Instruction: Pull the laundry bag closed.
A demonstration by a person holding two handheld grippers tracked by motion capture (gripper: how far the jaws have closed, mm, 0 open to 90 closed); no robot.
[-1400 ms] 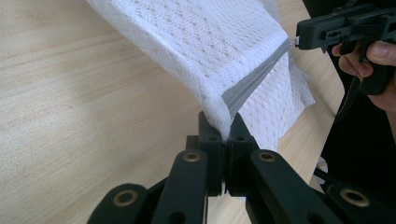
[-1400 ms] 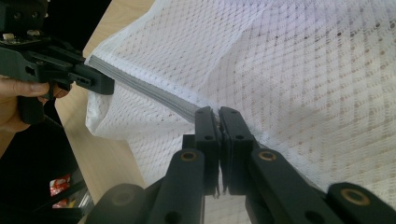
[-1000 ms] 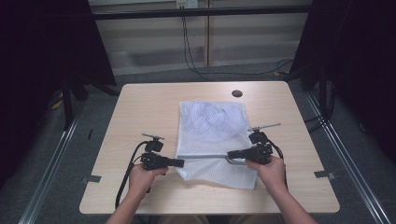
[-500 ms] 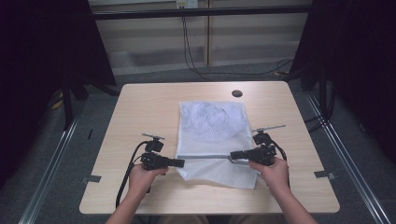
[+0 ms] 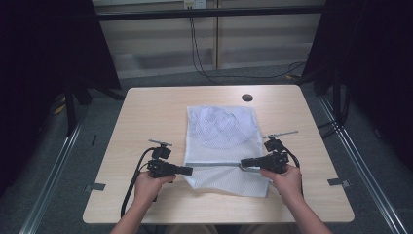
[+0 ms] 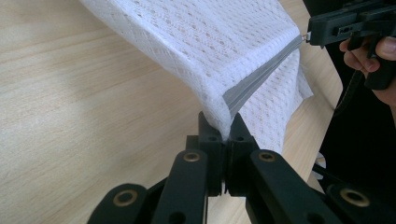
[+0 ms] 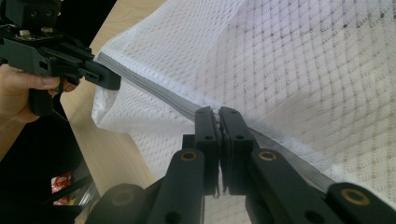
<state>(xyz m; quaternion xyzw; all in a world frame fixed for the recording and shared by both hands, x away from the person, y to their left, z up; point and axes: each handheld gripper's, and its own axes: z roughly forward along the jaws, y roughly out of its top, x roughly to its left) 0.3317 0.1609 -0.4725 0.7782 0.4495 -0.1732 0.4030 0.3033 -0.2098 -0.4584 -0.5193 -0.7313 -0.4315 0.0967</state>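
While the white mesh laundry bag (image 5: 221,146) lies flat at the middle of the wooden table (image 5: 146,112) in the high view, its grey zipper (image 5: 214,165) is stretched as a level line between the two grippers in the lower half of the frame. The left gripper (image 6: 222,128) is seen in its own view with jaws pressed together on the bag's corner, where the zipper tape ends. The right gripper (image 7: 218,116) is likewise closed, pinching the zipper line at mid-frame of its own view; whether the slider itself is caught cannot be told. The bag's near part is lifted slightly off the table by this pull. As judged from these pictures, the gripping and tensioning are done, whereas the run of the slider along the zipper is left, and the zipper looks closed along its visible length.
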